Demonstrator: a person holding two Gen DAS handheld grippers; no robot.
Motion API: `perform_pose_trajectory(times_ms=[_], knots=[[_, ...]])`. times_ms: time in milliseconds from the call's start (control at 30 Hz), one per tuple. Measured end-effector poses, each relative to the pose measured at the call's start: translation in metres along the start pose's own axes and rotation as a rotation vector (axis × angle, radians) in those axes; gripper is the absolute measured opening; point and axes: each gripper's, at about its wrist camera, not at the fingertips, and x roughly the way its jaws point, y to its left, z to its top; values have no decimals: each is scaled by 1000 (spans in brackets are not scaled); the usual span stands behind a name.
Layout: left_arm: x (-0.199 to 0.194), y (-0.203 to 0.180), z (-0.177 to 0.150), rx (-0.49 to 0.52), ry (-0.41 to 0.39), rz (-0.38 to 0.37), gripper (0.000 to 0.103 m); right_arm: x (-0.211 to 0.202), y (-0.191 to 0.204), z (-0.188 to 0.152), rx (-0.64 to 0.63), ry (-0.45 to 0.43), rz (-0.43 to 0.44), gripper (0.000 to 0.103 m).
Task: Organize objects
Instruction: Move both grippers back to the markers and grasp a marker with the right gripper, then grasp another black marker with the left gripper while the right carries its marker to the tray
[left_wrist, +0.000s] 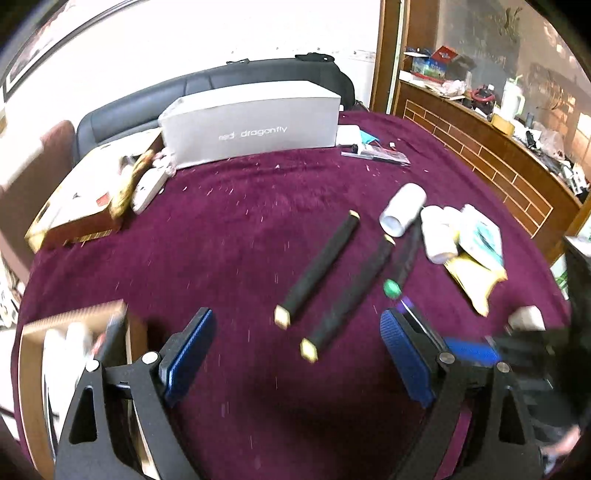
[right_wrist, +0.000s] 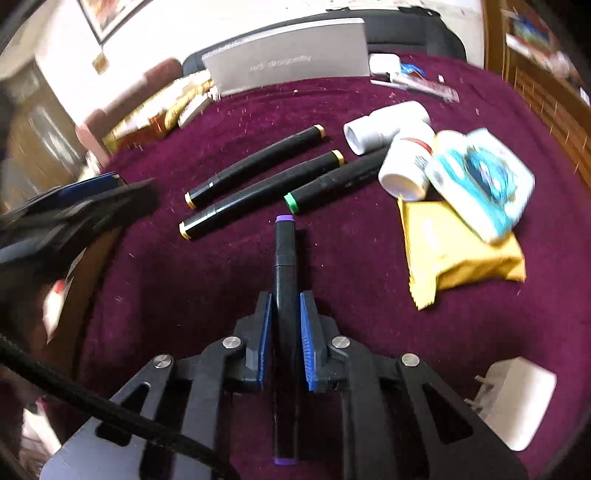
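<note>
Four black markers are on a maroon tablecloth (right_wrist: 221, 295). My right gripper (right_wrist: 286, 306) is shut on the purple-capped marker (right_wrist: 285, 258), which points straight ahead between the blue pads. Two yellow-capped markers (right_wrist: 255, 166) (right_wrist: 262, 194) and a green-capped marker (right_wrist: 332, 181) lie side by side beyond it. In the left wrist view my left gripper (left_wrist: 298, 317) stands open above the cloth, nothing between its fingers, with the yellow-capped markers (left_wrist: 319, 266) (left_wrist: 351, 295) just ahead. An open cardboard box (left_wrist: 74, 332) holding white items sits to its left.
White bottles (right_wrist: 406, 162), a blue-white tissue pack (right_wrist: 480, 181) and a yellow packet (right_wrist: 458, 254) crowd the right side. A white plug adapter (right_wrist: 517, 398) lies near right. A grey box (left_wrist: 251, 125) and gold-brown box (left_wrist: 74, 206) stand at the back. A wooden cabinet (left_wrist: 480, 147) borders the right.
</note>
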Motion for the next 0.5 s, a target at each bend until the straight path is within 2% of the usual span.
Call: perform_pose_trajectory(times_ms=[33,100,200,333,433,500], knots=[[7,0,5,5,7,3,72,0,-4,-1,17,-9,25,12],[29,-1,14,24,49,4,62,-2,-13,-2,51,-15,69,11],[55,-6,18,80,88,17,61,-2,-16,-2,65,-18,95,11],[81,-16,20,127,123,11,56,-4,-11,-5,54,-25,80,11],[85,-20,22,111,84,-25,56,-4,-7,-6,38,-34,60,11],[86,-24,21,98,63,-20,54,-4,-7,-6,39,-37,60,11]])
